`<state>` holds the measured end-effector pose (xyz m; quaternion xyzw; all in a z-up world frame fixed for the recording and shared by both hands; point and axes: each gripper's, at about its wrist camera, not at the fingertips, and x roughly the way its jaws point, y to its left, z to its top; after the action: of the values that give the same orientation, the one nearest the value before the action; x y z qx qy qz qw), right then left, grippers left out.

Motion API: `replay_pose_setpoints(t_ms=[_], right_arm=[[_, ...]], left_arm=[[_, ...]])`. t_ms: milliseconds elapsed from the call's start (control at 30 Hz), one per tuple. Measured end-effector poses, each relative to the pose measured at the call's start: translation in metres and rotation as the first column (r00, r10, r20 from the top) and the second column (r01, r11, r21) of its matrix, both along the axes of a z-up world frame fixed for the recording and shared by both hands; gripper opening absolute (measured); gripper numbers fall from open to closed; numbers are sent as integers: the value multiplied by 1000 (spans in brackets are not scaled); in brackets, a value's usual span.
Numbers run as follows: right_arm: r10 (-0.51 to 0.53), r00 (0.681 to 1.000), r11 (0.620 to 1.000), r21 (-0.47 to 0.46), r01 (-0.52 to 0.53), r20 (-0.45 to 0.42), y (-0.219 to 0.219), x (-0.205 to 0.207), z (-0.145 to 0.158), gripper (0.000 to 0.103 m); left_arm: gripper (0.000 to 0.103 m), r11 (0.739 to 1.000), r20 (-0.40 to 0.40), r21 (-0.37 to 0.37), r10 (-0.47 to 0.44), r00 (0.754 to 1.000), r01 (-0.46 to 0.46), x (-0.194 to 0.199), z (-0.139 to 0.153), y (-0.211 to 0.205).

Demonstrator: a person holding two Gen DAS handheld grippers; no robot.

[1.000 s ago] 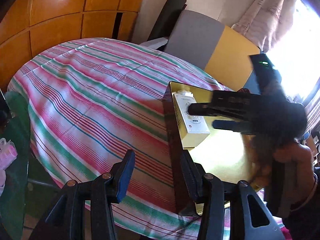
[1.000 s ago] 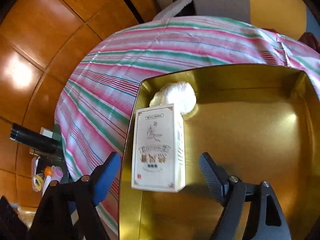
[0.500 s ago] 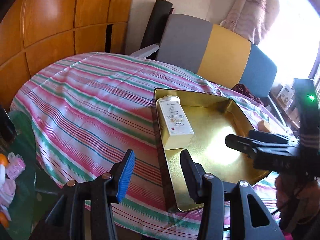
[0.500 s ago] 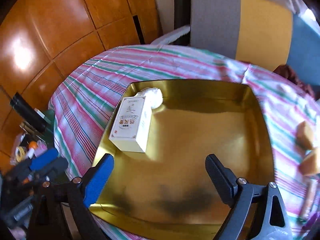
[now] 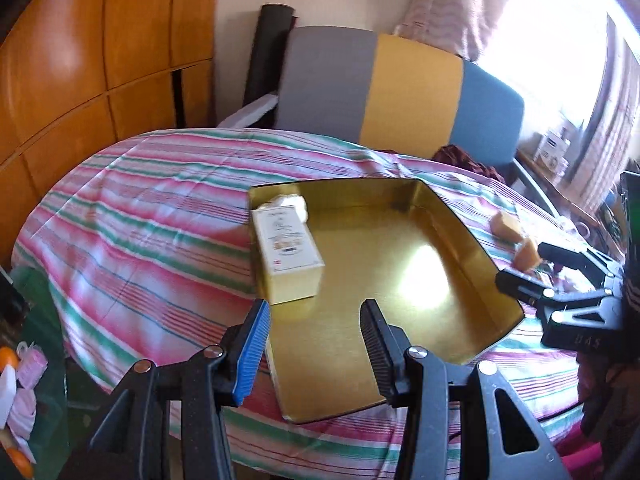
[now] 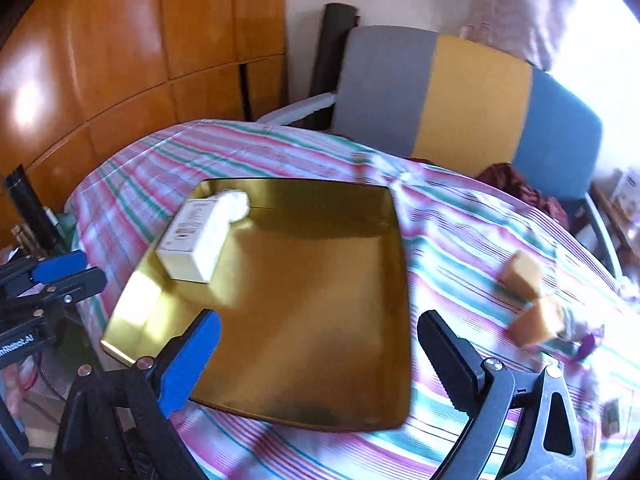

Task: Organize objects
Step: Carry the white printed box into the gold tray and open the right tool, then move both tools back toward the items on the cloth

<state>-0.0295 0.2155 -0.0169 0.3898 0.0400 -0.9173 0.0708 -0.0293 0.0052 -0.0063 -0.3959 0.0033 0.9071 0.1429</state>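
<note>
Both hand-held grippers hovered empty at the near edge of the round table under its pink, green and white striped cloth [image 5: 132,216]: the left gripper [image 5: 314,342] with its jaws partly apart on nothing, the right gripper [image 6: 320,354] spread wide, its jaws having just been opening with nothing between them. Beyond them lay the shallow gold metal tray [image 6: 304,292], holding a cream rectangular carton [image 5: 286,250] on its side and, touching its far end, a small white wrapped bundle [image 6: 236,202] in the far corner. To the tray's right, two tan blocks [image 6: 522,270] lay on the cloth, not yet gathered; they looked like the next pick. A grey, yellow and blue chair back [image 5: 400,92] stood behind.
</note>
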Motion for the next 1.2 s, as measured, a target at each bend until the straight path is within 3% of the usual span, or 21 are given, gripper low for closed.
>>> replay_pose_setpoints(t_ms=[300, 433, 567, 800, 1033, 1200], right_arm=[[-181, 982, 979, 87, 184, -45, 103, 18, 5, 101], [-307, 949, 943, 113, 313, -63, 163, 27, 2, 101], [-435, 897, 890, 109, 442, -83, 219, 37, -7, 101], [-590, 808, 807, -59, 588, -15, 288, 55, -20, 101], [-656, 753, 738, -168, 654, 49, 312, 66, -24, 101], [-680, 729, 702, -217, 678, 78, 321, 71, -24, 102]], left_arm=[[47, 994, -7, -63, -93, 996, 93, 2, 3, 47], [47, 988, -1, -73, -137, 991, 137, 0, 5, 68], [47, 977, 15, -78, -198, 980, 199, -2, 6, 94], [47, 949, 33, -78, -304, 952, 305, -7, 10, 150], [47, 908, 97, -26, -415, 905, 419, -22, 7, 223], [47, 860, 113, -85, -494, 862, 504, -28, -6, 282]])
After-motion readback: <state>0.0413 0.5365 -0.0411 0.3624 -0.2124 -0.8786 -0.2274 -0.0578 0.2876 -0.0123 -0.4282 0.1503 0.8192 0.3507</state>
